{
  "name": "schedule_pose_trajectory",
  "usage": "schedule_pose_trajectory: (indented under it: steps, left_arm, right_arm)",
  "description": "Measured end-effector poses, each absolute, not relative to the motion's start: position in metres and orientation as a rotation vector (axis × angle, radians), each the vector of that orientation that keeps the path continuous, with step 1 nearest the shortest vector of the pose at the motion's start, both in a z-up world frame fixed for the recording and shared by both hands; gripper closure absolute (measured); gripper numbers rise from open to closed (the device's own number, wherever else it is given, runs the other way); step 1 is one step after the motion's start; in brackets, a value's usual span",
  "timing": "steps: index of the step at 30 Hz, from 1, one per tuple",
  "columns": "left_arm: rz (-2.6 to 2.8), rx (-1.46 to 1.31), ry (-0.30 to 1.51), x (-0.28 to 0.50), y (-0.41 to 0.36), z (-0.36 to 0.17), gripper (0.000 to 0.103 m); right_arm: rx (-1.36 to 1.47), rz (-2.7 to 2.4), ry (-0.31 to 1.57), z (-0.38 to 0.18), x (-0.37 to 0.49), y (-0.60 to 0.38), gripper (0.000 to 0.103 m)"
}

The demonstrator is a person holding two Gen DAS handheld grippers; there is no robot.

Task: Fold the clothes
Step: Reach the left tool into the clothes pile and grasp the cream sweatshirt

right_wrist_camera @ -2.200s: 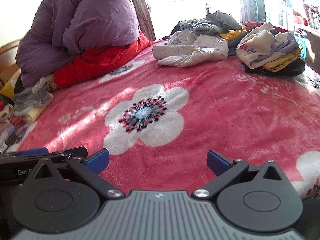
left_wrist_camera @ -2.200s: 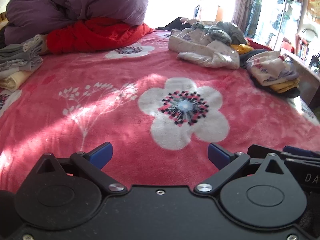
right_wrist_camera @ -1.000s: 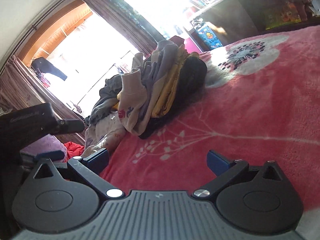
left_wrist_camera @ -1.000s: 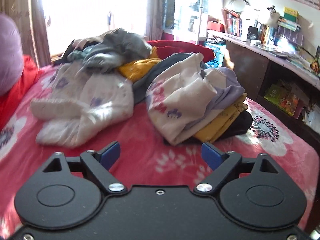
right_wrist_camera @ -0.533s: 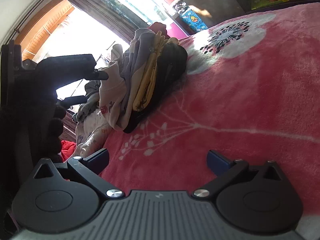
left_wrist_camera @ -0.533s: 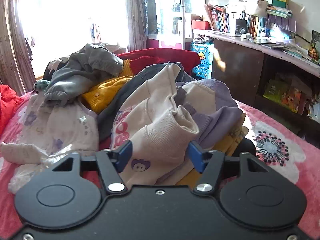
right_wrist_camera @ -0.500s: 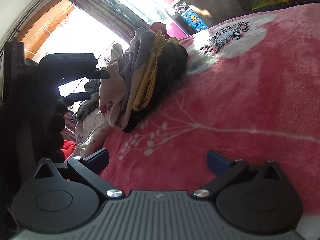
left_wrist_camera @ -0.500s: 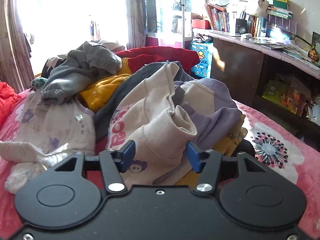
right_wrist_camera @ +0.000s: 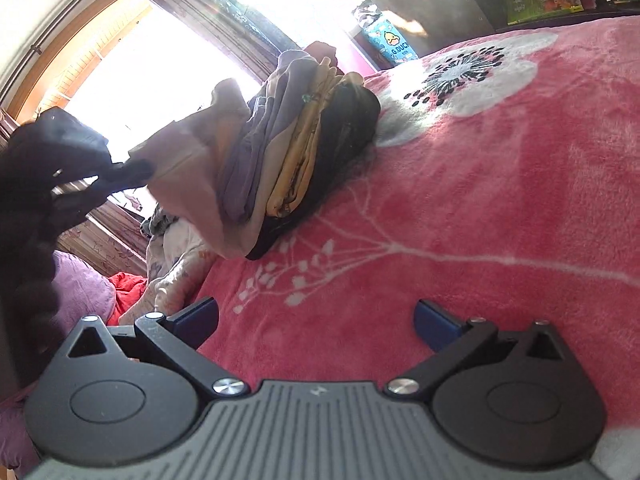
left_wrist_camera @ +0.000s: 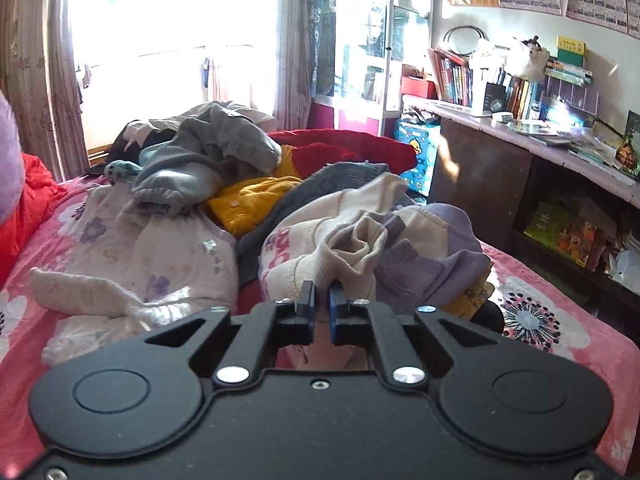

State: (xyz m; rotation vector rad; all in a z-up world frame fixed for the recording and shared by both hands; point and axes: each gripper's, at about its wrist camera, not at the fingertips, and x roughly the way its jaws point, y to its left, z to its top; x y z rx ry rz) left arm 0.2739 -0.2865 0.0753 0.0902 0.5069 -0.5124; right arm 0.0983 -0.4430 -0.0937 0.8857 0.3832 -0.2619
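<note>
Left wrist view: the left gripper (left_wrist_camera: 322, 294) has its blue-padded jaws drawn nearly together, pinching a bunched ribbed cuff of the cream sweatshirt with pink lettering and lilac panels (left_wrist_camera: 352, 248). That garment lies on top of a small stack, over a mustard-yellow printed top (left_wrist_camera: 470, 296) and a black garment (left_wrist_camera: 490, 314) at the bottom, on the pink plush blanket with white flowers (left_wrist_camera: 532, 316). Just to the left lies a loose white garment with pale purple flowers (left_wrist_camera: 132, 264), and behind it a heap of grey knitwear (left_wrist_camera: 208, 156), a yellow sweater (left_wrist_camera: 248, 200) and a dark red cloth (left_wrist_camera: 344, 144) crowds the far side of the bed. Beyond stand a dark wooden desk with a row of books (left_wrist_camera: 500, 140), a blue duck-print box (left_wrist_camera: 416, 160) and a bright curtained window (left_wrist_camera: 160, 40). A purple quilt (left_wrist_camera: 8, 168) shows at the left edge.

The right wrist view shows the right gripper (right_wrist_camera: 316, 322) with its jaws spread wide and nothing between them, held low over bare blanket, well apart from the stack. From this tilted side angle the stack's layers show edge on: cream and lilac, then yellow, then black. Here the left gripper appears as a dark blurred shape at the left, gripping the cream fabric, which is pulled away from the pile into a taut flap. The person's hand (right_wrist_camera: 28, 240) on it is only a dark silhouette. The desk top, books and grey heap are mostly out of this view.
</note>
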Motion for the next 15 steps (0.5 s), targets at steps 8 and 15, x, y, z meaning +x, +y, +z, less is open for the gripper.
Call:
schedule_pose_trajectory:
  steps: [8,15]
  left_arm:
    - [-0.393,-0.06,0.485,0.212,-0.166,0.074,0.099]
    - [-0.221,-0.16,0.547,0.156,-0.065,0.039,0.1]
  right_arm:
    - [0.859,-0.279,0.381,-0.09,0.097,-0.44,0.0]
    - [0.804,-0.273,0.368,-0.083,0.092,-0.432,0.0]
